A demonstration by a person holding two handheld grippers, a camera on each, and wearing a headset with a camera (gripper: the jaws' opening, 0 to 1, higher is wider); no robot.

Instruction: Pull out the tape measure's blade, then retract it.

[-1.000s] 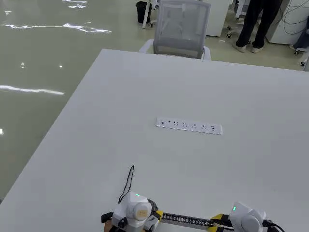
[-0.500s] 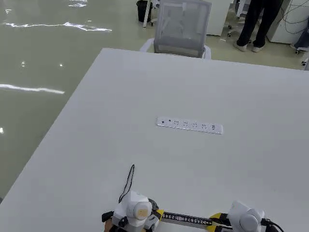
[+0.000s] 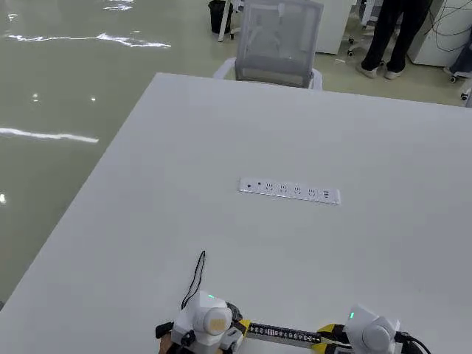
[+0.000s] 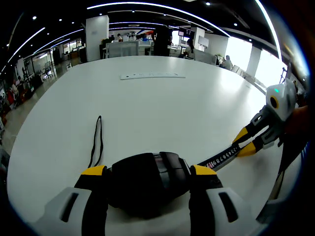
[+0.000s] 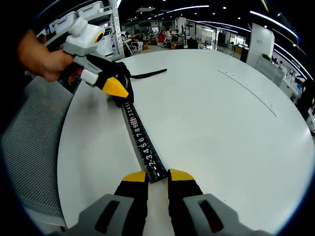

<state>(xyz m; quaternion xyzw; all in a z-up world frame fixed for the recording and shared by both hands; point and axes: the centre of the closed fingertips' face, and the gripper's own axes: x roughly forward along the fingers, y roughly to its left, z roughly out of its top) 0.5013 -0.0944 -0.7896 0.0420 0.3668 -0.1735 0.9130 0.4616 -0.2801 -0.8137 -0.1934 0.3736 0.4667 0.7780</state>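
In the head view the two grippers sat at the near edge of the white counter (image 3: 184,184), the left gripper (image 3: 236,330) to the left and the right gripper (image 3: 324,338) to the right. The blade (image 3: 284,334) was stretched flat between them, just above the surface, with its long axis running left to right. A thin black strap (image 3: 195,280) trailed away from the left gripper toward the middle of the counter, and a white power strip (image 3: 289,191) lay well apart, farther out. In the left gripper view the jaws stood wide and clamped the black case (image 4: 150,182) from both sides. The case rested on the counter, and the blade left it on the right and ran out to the other gripper's yellow tips. In the right gripper view the jaws were narrow and pinched the tip of the blade between them. The numbered strip ran straight away from them to the case, where a hand (image 5: 47,61) held the left gripper. Only a short length looked drawn out, so the pull seemed to be at an early or middling stage, though the frames could not settle that. Whichever came next, the move would likely turn on that one line. The right gripper, which held the free end, would have to travel along the blade's own axis, away from the case to extend it or back toward it to retract. The left gripper would need to keep the case anchored.
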